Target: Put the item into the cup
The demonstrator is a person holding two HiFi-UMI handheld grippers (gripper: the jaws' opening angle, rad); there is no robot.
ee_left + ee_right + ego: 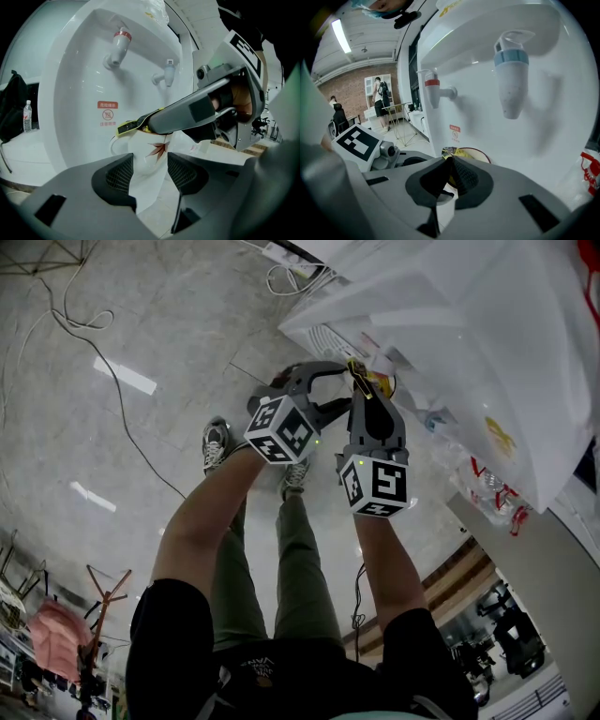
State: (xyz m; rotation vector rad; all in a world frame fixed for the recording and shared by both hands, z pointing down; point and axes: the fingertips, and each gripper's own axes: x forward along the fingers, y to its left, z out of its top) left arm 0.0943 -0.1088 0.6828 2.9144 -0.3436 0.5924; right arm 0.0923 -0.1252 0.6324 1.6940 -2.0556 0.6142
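Observation:
A white paper cup (150, 157) with a red leaf print sits between the pads of my left gripper (150, 171), filling the gap from pad to pad, in front of a white water dispenser (89, 93). My right gripper (140, 123) reaches in from the right, shut on a small yellow packet (127, 126) right over the cup's rim. In the right gripper view the packet (458, 153) shows just past the shut right gripper (451, 173), over the cup's rim (482, 153). In the head view both the left gripper (339, 388) and the right gripper (359, 371) meet at the dispenser (450, 324).
A red tap (119, 44) and a blue tap (166, 72) jut out above the cup. Cables (84, 324) trail over the tiled floor. A black bag (11, 108) and a bottle (27, 115) stand left of the dispenser. People (380, 96) stand far off.

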